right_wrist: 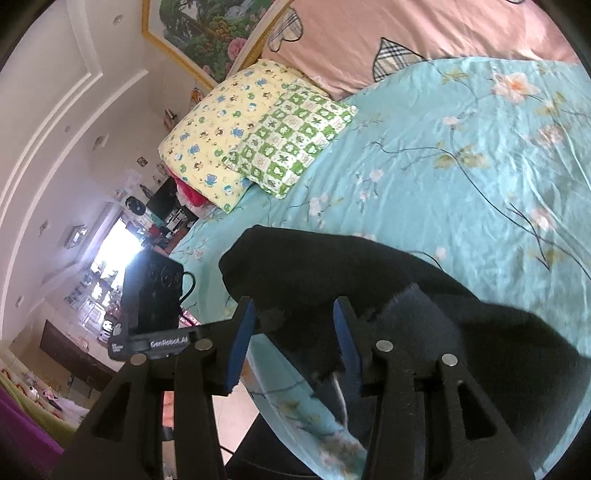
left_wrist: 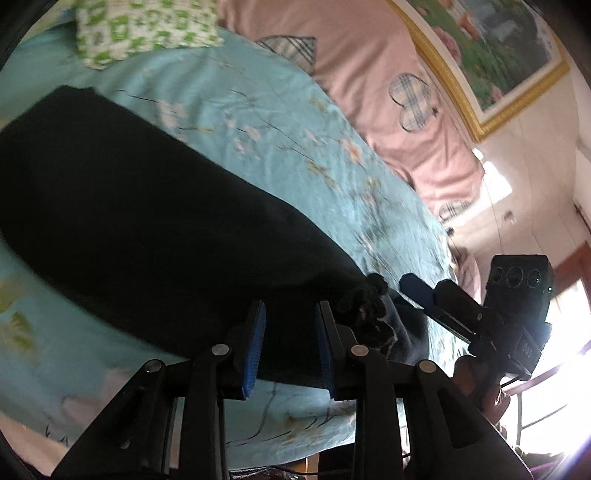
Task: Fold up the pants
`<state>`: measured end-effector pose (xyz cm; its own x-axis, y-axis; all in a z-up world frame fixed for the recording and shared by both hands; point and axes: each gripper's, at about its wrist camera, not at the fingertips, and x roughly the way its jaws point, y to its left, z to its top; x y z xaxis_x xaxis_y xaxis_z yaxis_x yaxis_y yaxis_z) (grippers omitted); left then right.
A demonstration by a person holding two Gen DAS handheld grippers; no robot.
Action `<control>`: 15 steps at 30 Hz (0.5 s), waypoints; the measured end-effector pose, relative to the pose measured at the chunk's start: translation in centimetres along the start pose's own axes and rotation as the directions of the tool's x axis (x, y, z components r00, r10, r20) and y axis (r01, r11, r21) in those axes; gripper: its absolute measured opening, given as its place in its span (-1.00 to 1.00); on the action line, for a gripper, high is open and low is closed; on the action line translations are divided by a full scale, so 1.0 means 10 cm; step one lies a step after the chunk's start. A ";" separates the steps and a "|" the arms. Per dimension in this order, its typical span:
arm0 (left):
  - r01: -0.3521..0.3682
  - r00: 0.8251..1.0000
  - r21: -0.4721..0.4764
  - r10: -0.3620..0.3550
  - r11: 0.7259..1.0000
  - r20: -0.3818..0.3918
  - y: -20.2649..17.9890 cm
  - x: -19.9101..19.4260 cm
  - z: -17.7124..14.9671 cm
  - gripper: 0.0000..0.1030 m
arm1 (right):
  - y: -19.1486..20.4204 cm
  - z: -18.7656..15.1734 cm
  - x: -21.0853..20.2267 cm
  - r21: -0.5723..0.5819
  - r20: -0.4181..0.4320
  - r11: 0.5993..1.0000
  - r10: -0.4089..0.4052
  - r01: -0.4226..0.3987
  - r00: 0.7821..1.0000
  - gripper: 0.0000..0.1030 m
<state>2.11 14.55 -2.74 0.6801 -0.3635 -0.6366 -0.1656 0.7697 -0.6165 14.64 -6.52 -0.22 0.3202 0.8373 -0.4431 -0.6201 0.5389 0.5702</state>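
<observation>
Hovering spread at the near edge of the black fabric pants [left_wrist: 140,221], both tongs, left [left_wrist: 290,345] and right [right_wrist: 293,345], pinch nothing; next, pinching that hem on the turquoise floral bed [right_wrist: 461,177].

Black pants [left_wrist: 147,229], lying flat and lengthwise on the teal floral bedsheet [left_wrist: 266,122].

Bed with teal floral sheet [right_wrist: 461,166]. Pink quilt [right_wrist: 406,33] with plaid hearts at head. Yellow cartoon pillow [right_wrist: 214,140] under green checked pillow [right_wrist: 291,140]. Gold-framed floral painting [left_wrist: 491,55] on wall.
</observation>
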 end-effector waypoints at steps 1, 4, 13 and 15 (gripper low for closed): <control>-0.011 1.000 -0.016 0.011 1.000 0.011 0.04 -0.04 0.00 -0.40 | 0.02 0.04 0.04 -0.009 -0.003 1.000 0.003 -0.003 1.000 -0.10; -0.025 0.999 -0.071 0.027 0.997 0.036 0.15 -0.16 -0.01 -0.34 | 0.07 0.12 0.15 -0.024 -0.018 1.000 0.013 -0.014 1.000 -0.10; -0.081 0.990 -0.158 0.098 0.984 0.101 0.47 -0.51 -0.01 -0.22 | 0.22 0.32 0.58 -0.067 -0.094 0.997 0.029 -0.035 0.995 -0.09; -0.100 0.985 -0.193 0.125 0.976 0.120 0.58 -0.58 0.01 -0.22 | 0.26 0.36 0.68 -0.079 -0.113 0.996 0.030 -0.040 0.993 -0.09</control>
<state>-2.76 21.18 -2.55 0.7346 -0.1991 -0.6486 -0.3678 0.6865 -0.6273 17.73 0.92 0.72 0.2180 0.8375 -0.5011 -0.6873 0.4963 0.5304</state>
